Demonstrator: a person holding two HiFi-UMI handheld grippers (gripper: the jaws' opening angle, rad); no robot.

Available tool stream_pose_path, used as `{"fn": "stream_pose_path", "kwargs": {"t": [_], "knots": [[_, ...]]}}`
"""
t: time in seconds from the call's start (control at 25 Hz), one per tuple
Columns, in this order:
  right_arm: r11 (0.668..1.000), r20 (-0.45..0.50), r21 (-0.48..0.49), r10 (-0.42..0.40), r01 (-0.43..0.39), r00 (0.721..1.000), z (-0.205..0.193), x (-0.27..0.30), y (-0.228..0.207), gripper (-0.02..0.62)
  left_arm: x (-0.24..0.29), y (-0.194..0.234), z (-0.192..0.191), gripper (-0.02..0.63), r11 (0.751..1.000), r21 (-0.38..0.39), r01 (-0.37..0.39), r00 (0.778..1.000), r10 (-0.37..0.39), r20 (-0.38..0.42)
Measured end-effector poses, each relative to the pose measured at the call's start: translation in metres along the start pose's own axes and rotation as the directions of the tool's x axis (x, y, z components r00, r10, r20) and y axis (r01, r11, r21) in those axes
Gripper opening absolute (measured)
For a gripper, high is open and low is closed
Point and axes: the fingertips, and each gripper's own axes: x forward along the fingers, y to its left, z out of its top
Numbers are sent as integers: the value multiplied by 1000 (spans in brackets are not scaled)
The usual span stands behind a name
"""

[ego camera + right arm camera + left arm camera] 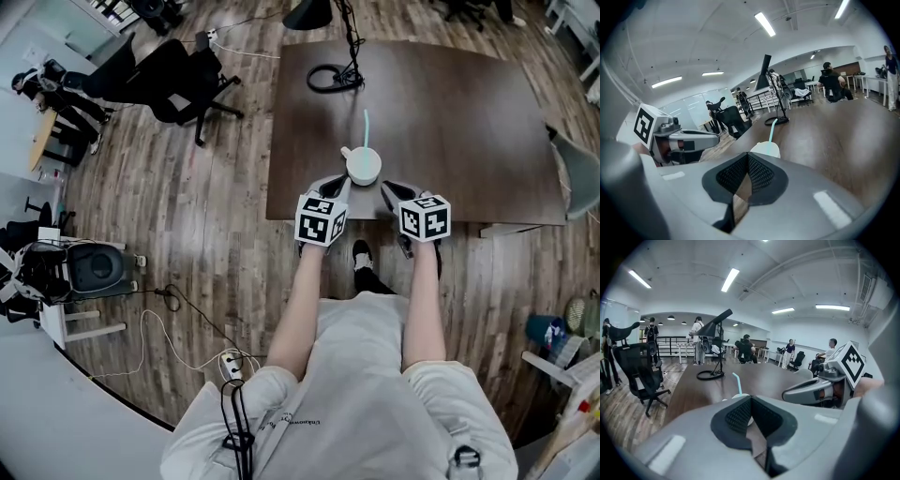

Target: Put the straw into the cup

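The left gripper (336, 186) has its jaws pressed together at the tips with nothing between them, and the right gripper (394, 194) is the same: pads meeting, empty. Both are held low over the near edge of the dark table (450, 122), angled inward toward each other.

Just ahead of the two sets of tips, and between them, sits the white cup (362, 166), a little nearer the left gripper. From here I can't tell whether either tip touches it.

The teal straw (367, 127) stands in the cup, its long axis close to upright and its free end pointing up and slightly away from the person. In the left gripper view its top is bent over to the left. Neither gripper is on it.

Farther back on the table lies a black cable loop (330, 78) at the foot of a lamp stand. A black office chair (178, 75) stands on the wood floor off to the left.
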Motion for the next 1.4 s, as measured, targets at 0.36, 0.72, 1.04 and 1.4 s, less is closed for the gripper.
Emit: {"fn": "stream_pose_path", "kwargs": {"t": [0.36,0.72,1.04,1.4], "knots": [[997,-64,-27,68,-70,996,28,41,-11,26,13,41,15,2,1000,18,-7,999,8,-42],[999,-18,-34,21,-21,1000,54,52,-33,25,33,51,24,2,999,28,20,998,-18,-60],[1000,-14,-16,-2,2,1000,43,48,-40,25,33,52,13,2,1000,1,23,997,-23,-72],[1000,-27,-11,21,-22,999,31,50,-33,25,29,46,10,2,999,24,33,996,-31,-84]]}}
